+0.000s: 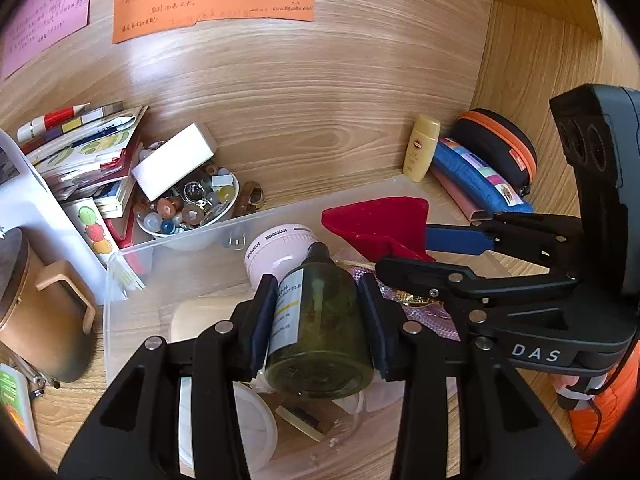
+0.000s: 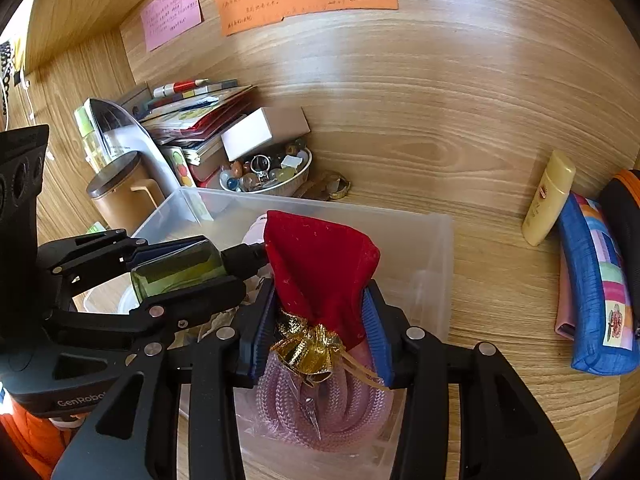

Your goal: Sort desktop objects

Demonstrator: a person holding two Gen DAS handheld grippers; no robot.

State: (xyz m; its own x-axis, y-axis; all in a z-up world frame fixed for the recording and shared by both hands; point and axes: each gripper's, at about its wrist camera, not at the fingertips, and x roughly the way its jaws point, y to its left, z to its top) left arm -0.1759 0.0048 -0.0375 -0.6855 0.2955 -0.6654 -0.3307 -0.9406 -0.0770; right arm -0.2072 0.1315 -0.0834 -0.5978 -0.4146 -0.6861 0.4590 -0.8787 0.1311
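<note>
At the far left a brown lidded canister [image 2: 120, 192] stands by a stack of books [image 2: 196, 116], with a white bowl of beads [image 2: 276, 178] just beside the clear plastic bin [image 2: 424, 256]. Over the bin, the left gripper [image 1: 318, 312] clamps a green pump bottle [image 1: 320, 332] lying on its side between narrowly spaced pads. Next to it, the right gripper [image 2: 320, 332] has a red velvet pouch [image 2: 320, 264] between its pads at the gold-tied neck. Rightward on the desk stand a yellow lotion bottle [image 2: 546, 200] and a blue pencil case [image 2: 592, 280].

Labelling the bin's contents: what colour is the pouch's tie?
Gold, on the red pouch; clearest in the right wrist view.
</note>
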